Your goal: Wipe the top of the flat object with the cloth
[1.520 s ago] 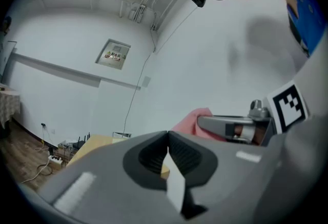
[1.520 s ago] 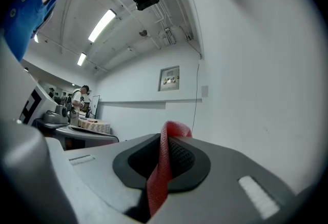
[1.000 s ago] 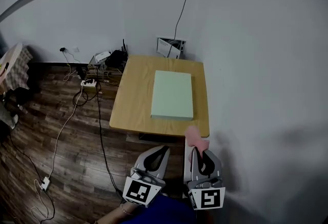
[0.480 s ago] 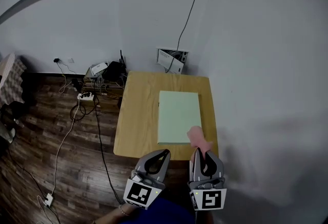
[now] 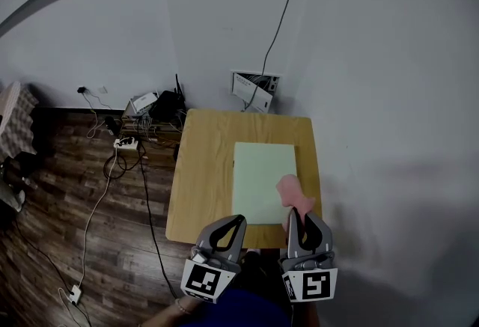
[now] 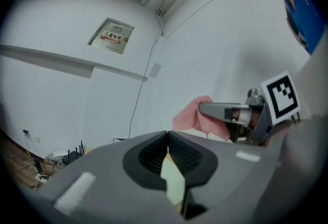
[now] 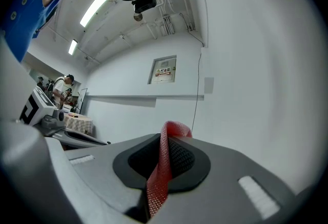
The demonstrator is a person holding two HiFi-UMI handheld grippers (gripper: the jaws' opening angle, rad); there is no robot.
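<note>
White walls (image 5: pixel 224 19) meet in a corner of the room, and the floor (image 5: pixel 67 228) is dark wood; a small wooden bench (image 5: pixel 198 183) sits in that corner. The bench looks bigger and closer than it did a moment ago, so the person has walked up to it; a second back it was well ahead, and now its near edge is right by the two tongs.

On the bench lies the flat green board (image 5: pixel 258 168), on the side close to the wall. The left tongs (image 5: pixel 236 222) are closed with nothing in them; they show over the bench's near edge, just beside the other pair. The right tongs (image 5: pixel 298 217) are squeezed tight on the pink cloth (image 5: pixel 292 192), which sticks out of the front. Before, the cloth showed at the bench's near corner, short of the board; now, from above, it shows over the board's near right corner.

I can't tell if it touches the board yet; I think it is still above it. So the walk looks done and the wiping has not begun; the cloth needs to come down flat on the green top next.
</note>
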